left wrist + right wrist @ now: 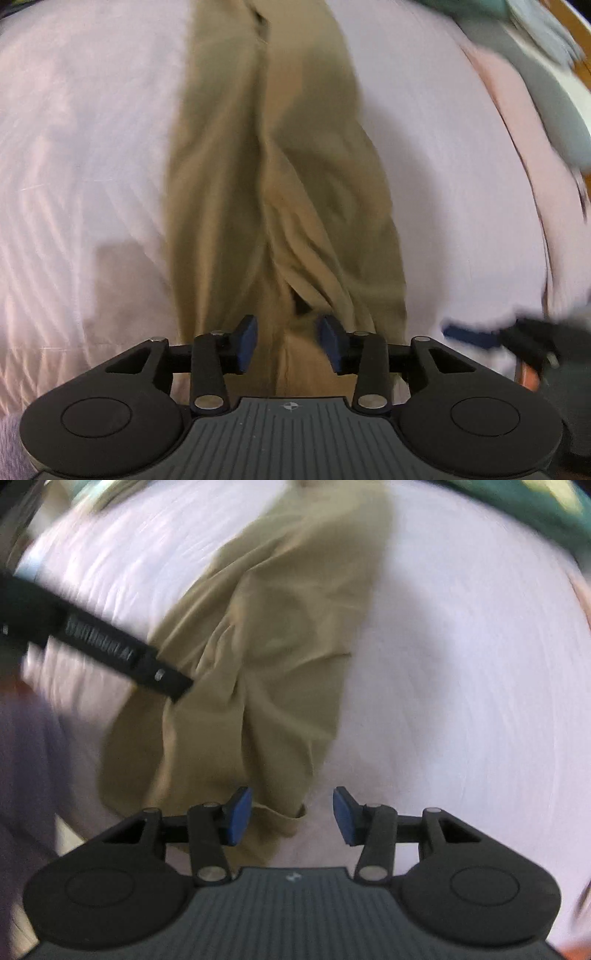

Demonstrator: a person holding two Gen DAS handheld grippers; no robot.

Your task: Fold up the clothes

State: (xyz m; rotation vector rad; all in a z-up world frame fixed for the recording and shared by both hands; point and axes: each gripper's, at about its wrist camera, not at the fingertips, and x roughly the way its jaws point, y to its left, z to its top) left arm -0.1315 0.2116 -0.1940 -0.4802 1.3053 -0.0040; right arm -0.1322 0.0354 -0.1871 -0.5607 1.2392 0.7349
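Note:
Khaki trousers [280, 177] lie lengthwise on a white bed sheet [85, 147], legs side by side with a crease down the middle. My left gripper [288, 341] is open just above their near end, nothing between its blue pads. In the right wrist view the trousers [258, 664] run from the near left to the far middle, and their near corner lies by my open, empty right gripper [291, 816]. The left gripper's black finger [122, 657] reaches over the trousers' left edge. The right gripper [498, 334] shows blurred at the left view's right edge.
Pink bedding [517, 122] and grey-green cloth [561, 99] lie along the bed's right side. Teal fabric [535, 506] sits at the far right. A purple-grey sleeve [26, 746] is at the left. Both views are motion-blurred.

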